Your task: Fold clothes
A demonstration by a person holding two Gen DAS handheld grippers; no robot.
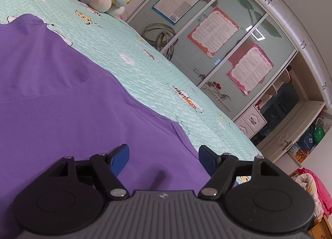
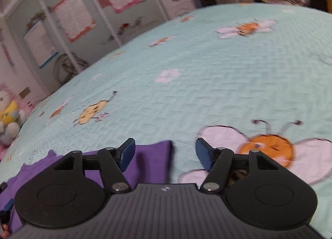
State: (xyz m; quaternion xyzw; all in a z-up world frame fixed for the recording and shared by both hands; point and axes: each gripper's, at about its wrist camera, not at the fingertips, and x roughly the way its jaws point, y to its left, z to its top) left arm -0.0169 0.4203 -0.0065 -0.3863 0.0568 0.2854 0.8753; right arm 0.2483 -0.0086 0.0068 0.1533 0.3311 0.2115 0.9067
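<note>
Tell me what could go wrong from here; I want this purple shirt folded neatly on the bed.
1. The right tool is open with only a corner of the purple shirt below it; closing here might catch just that corner, or the quilted bedspread too.
2. The left tool hovers open over the shirt's flat middle near the hem, so a pinch could bunch the fabric.
3. The right view is blurred, so aim may be off.
</note>
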